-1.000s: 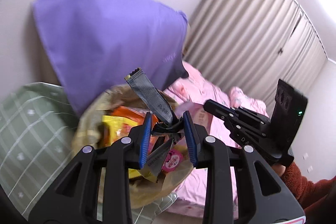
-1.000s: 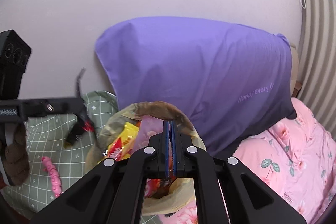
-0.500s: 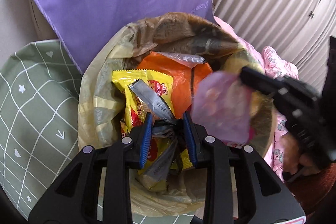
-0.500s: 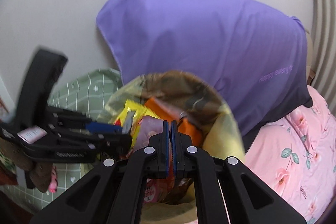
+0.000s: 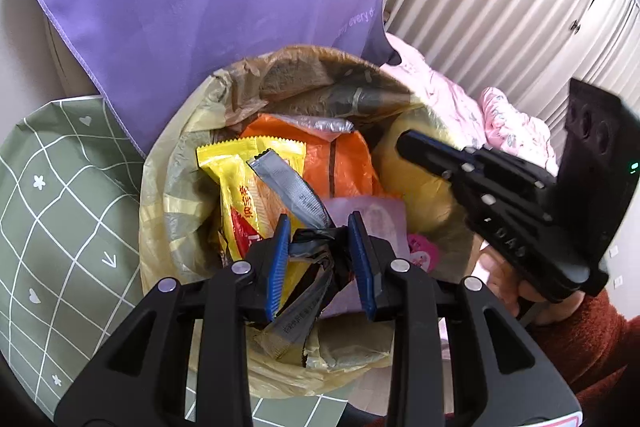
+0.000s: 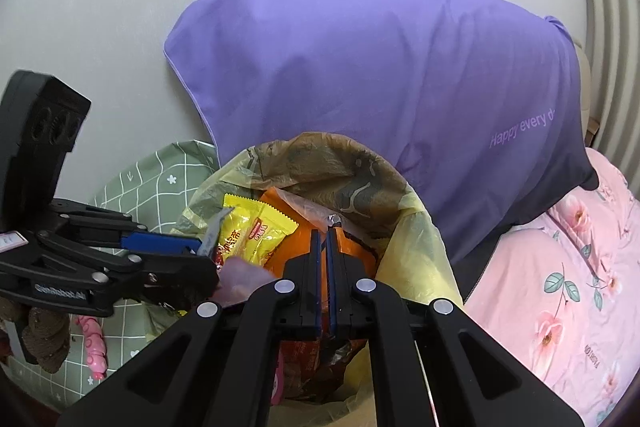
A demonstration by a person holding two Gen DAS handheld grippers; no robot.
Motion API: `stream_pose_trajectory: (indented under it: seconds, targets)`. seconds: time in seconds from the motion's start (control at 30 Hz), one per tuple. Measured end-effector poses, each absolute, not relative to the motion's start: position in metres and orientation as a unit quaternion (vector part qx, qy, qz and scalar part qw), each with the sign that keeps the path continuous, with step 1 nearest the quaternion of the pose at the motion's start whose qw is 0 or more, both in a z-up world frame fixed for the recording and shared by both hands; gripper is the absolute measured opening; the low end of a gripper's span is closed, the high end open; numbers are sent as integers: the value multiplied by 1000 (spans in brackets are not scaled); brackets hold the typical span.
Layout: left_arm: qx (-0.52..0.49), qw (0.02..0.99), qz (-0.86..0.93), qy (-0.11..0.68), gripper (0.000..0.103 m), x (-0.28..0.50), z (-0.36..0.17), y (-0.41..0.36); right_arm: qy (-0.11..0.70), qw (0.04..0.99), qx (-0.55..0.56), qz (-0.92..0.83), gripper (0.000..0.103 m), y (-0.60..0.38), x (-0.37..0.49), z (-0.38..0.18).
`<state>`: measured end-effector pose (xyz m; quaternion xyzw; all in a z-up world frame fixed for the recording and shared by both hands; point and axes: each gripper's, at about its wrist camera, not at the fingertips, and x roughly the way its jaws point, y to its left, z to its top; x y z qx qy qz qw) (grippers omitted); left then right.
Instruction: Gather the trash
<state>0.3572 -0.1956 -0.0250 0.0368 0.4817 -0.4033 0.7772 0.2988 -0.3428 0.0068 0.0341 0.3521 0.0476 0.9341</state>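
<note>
In the left wrist view, the left gripper [image 5: 320,259] pinches a crumpled grey wrapper [image 5: 304,247] directly above the open trash bag [image 5: 180,187], its long axis pointing away from the jaws. In the right wrist view, the right gripper [image 6: 323,267] has its jaws pressed together on nothing I can see, beside the bag's right rim and no closer to the wrapper.

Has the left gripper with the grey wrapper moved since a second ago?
Yes. The left gripper, shut on the grey wrapper, has come down over the trash bag; earlier the wrapper stood against the purple pillow.

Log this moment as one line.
left gripper: shut on grey wrapper | right gripper: shut, empty | both over trash bag
</note>
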Motion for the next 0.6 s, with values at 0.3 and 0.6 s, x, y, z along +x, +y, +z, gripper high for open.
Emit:
stream_pose_trajectory:
  seconds: [0.3, 0.6]
  targets:
    - [39, 785, -378, 490, 28, 361, -47, -198, 358, 931, 50, 48, 5, -355, 288, 11]
    - [-10, 793, -364, 488, 54, 357, -53, -184, 364, 929, 62, 39, 5, -364, 270, 6]
